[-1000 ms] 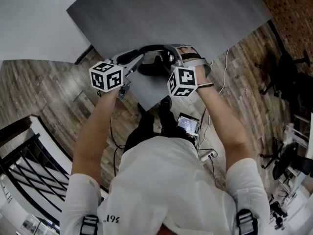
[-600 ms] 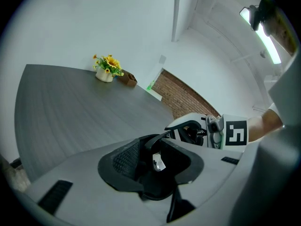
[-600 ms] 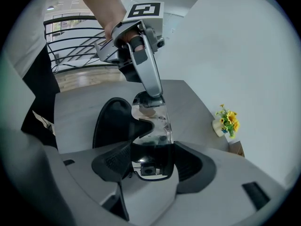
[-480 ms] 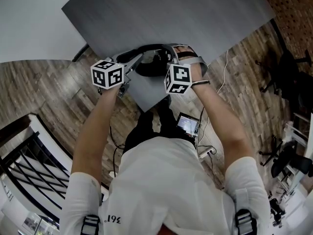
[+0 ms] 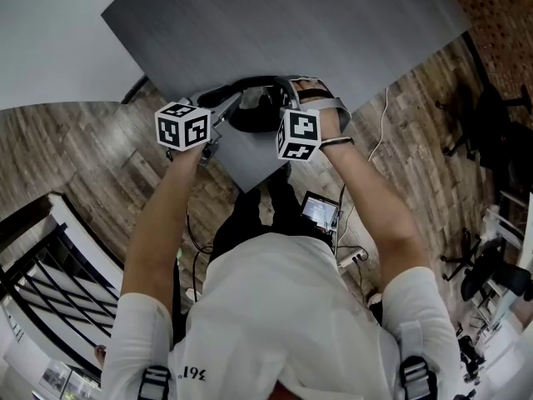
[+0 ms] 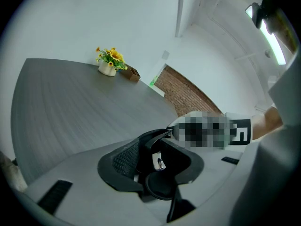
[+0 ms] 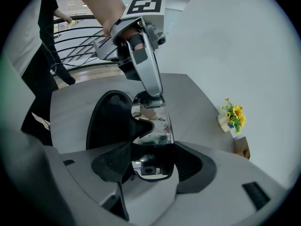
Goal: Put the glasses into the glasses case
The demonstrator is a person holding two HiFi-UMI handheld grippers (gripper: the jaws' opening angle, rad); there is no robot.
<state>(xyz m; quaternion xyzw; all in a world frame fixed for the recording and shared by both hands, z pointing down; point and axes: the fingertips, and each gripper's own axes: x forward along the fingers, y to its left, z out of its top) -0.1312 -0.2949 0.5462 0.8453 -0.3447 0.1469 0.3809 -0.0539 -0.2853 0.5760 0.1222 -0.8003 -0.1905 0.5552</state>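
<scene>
The glasses (image 7: 153, 126), with a mirrored lens and dark frame, hang between my two grippers just above the table's near corner. My right gripper (image 7: 150, 166) is shut on one end of the lens. My left gripper (image 6: 157, 166) is shut on the other end of the glasses (image 6: 157, 160); it also shows in the right gripper view, where the left gripper (image 7: 146, 74) reaches in from above. The black glasses case (image 7: 110, 121) lies on the table right under and beside the glasses. In the head view the glasses (image 5: 265, 98) sit over the case (image 5: 254, 117), partly hidden by both grippers.
The grey table (image 5: 275, 23) stretches away from the corner. A small pot of yellow flowers (image 6: 109, 62) and a wooden box (image 6: 132, 73) stand at its far edge. A device with a screen (image 5: 321, 211) lies on the wooden floor by my feet.
The right gripper has shifted a little to the left and toward the table with the glasses. The left gripper has barely moved. Both keep their hold.
</scene>
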